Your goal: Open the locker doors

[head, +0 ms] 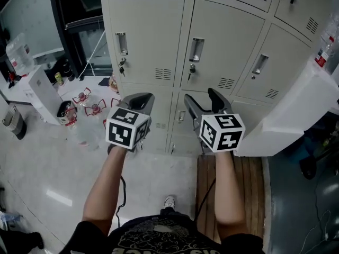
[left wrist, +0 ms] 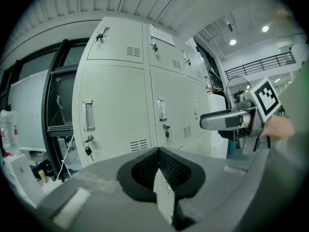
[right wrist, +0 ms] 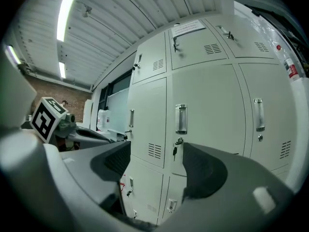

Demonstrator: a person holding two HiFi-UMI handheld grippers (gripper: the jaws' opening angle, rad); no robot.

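Note:
A bank of beige lockers point(head: 159, 30) faces me, and every door in view is closed. The middle row has recessed handles point(head: 121, 43) point(head: 196, 49) with keys hanging in the locks point(head: 122, 67) below them. My left gripper point(head: 141, 100) is shut with nothing in it, and it is held short of the lower doors. In the left gripper view its pads point(left wrist: 166, 170) meet in front of a door handle point(left wrist: 87, 115). My right gripper point(head: 204, 102) is open and holds nothing. Between its spread jaws point(right wrist: 159, 166) I see a handle point(right wrist: 180, 118) and a key point(right wrist: 175, 150).
A large white block point(head: 296, 110) leans against the lockers at the right, over a wooden pallet point(head: 249, 179). Bottles and red wire items point(head: 87, 107) lie on the floor at the left, beside a white box point(head: 42, 91). A cable point(head: 123, 194) trails below my left arm.

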